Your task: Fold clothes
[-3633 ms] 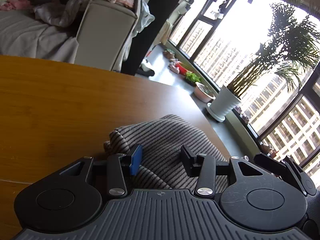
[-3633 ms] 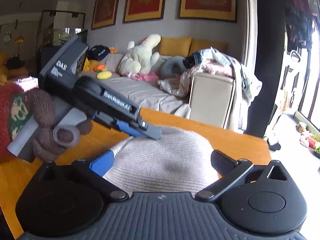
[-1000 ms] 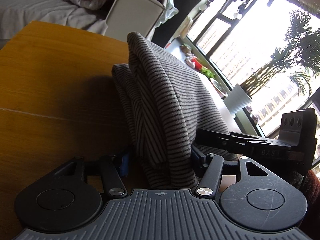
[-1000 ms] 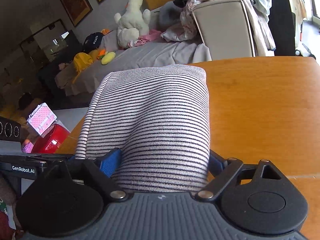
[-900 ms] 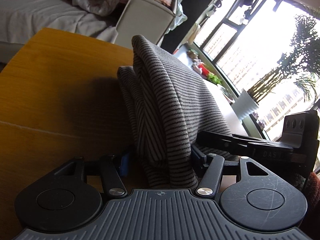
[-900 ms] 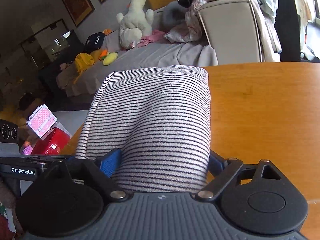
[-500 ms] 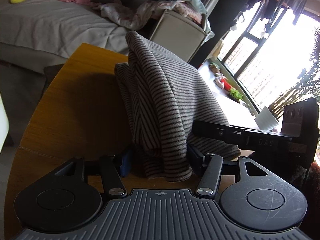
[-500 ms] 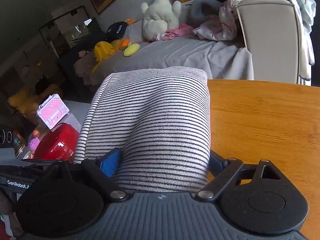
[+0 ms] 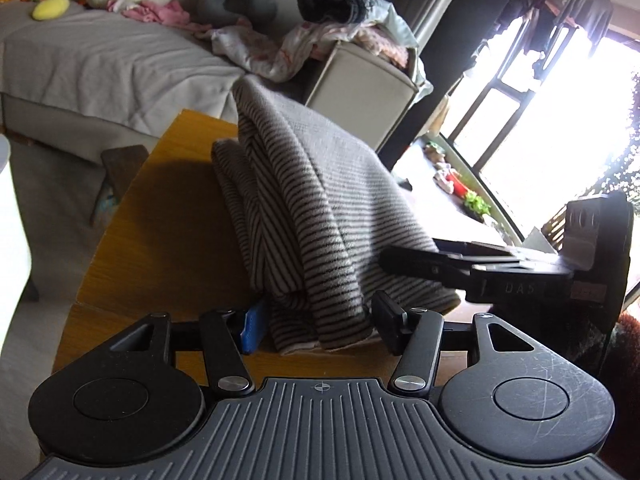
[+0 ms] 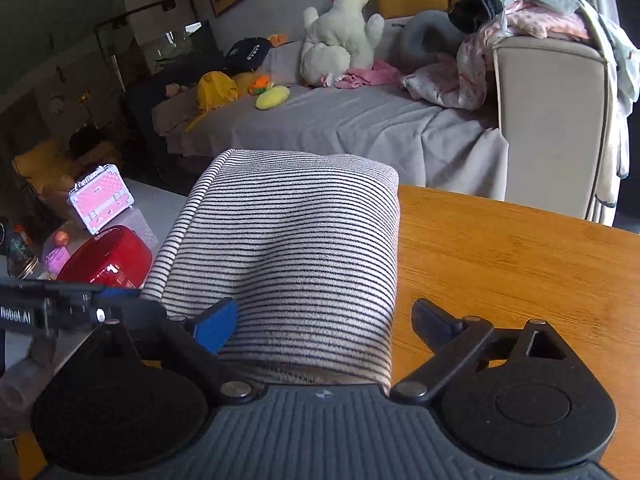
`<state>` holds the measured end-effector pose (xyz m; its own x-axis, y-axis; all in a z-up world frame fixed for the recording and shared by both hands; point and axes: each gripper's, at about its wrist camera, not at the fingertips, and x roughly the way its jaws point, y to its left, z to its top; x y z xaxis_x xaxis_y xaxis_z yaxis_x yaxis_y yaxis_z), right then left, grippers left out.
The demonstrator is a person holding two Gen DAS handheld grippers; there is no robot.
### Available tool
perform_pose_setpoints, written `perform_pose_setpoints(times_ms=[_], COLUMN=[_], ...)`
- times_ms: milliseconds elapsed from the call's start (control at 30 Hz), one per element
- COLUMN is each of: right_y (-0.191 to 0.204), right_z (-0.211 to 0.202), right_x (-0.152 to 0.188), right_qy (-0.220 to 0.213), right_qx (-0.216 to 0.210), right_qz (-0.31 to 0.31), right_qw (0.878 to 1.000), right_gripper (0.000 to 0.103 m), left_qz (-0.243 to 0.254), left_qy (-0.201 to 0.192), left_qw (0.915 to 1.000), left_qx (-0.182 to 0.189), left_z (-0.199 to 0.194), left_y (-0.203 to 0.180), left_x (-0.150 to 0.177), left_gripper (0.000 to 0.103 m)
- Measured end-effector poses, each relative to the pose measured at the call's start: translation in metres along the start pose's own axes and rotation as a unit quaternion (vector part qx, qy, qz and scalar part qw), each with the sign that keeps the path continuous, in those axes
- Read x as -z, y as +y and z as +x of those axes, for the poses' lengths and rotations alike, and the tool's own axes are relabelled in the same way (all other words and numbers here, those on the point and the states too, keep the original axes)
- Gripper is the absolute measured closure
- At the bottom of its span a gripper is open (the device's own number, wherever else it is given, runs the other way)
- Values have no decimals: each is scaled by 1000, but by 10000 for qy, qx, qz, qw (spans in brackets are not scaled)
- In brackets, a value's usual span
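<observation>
Wooden orange-brown table point(image 9: 160, 216) carries the folded grey black-striped knit garment point(image 9: 304, 216) near its corner. The left gripper point(image 9: 316, 326) clamps its near edge; the right gripper point(image 10: 324, 320) straddles it, jaws opening, right pad clear.

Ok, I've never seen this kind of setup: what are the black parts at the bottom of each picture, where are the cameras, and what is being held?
There is no robot. A person carries hand-held tongs in each hand, each with a wide-angle camera looking forward along its two fingers. The black parts are those tongs. One picture looks out from the left tongs, the other from the right tongs. A striped garment, folded over, sits on a wooden table. The left tongs pinch one end. The right tongs are opening: the garment is between their fingers, but one finger stands clear.
</observation>
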<state>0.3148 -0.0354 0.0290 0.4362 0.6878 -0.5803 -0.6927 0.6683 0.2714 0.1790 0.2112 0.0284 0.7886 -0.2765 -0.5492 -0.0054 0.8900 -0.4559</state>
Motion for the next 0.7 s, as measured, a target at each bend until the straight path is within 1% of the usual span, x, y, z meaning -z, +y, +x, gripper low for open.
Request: perform_pose_setpoints(times_ms=[33, 67, 100, 133, 233, 267, 333, 400, 433, 467, 533, 600, 700], right_y=[-2, -4, -6, -7, -9, -8, -7, -7, -6, -5, -2, 2, -1], right_z=[-6, -13, -18, -22, -29, -29, -25, -18, -13, -7, 3, 12, 21], right_x=[2, 5, 7, 9, 14, 16, 18, 18, 17, 15, 10, 4, -2], right_qy=[-60, -123, -206, -295, -477, -474, -425, -302, -228, -191, -150, -146, -135], right_qx=[9, 16, 16, 19, 46, 69, 118, 148, 117, 26, -61, 50, 10], right_qz=[92, 187, 291, 387, 598, 611, 548, 455, 406, 368, 277, 66, -60], right_qw=[9999, 9997, 9994, 9988, 9971, 9970, 9975, 9984, 9988, 9991, 9995, 9999, 9999], right_gripper=[8, 8, 8, 8, 8, 9, 10, 19, 26, 30, 32, 32, 31], left_qz=[-46, -104, -150, -180, -182, -162, -113, -48, 4, 63, 169, 183, 167], left_qy=[-158, -274, -336, -355, -191, -145, -64, -92, -95, -95, -77, -56, -38], left_qw=[9999, 9996, 9993, 9992, 9996, 9998, 9999, 9998, 9997, 9997, 9994, 9993, 9994], left_qx=[9, 27, 50, 59, 46, 12, -73, -173, -205, -235, -294, -308, -301], left_z=[-7, -11, -12, -11, 8, 14, 26, 30, 29, 28, 27, 25, 23], left_y=[0, 1, 2, 2, 0, -1, -4, -7, -8, -10, -13, -15, -16], left_x=[-4, -9, -13, -17, -24, -24, -23, -21, -19, -17, -13, -10, -7], left_gripper=[43, 40, 38, 37, 38, 38, 37, 40, 41, 43, 44, 44, 44])
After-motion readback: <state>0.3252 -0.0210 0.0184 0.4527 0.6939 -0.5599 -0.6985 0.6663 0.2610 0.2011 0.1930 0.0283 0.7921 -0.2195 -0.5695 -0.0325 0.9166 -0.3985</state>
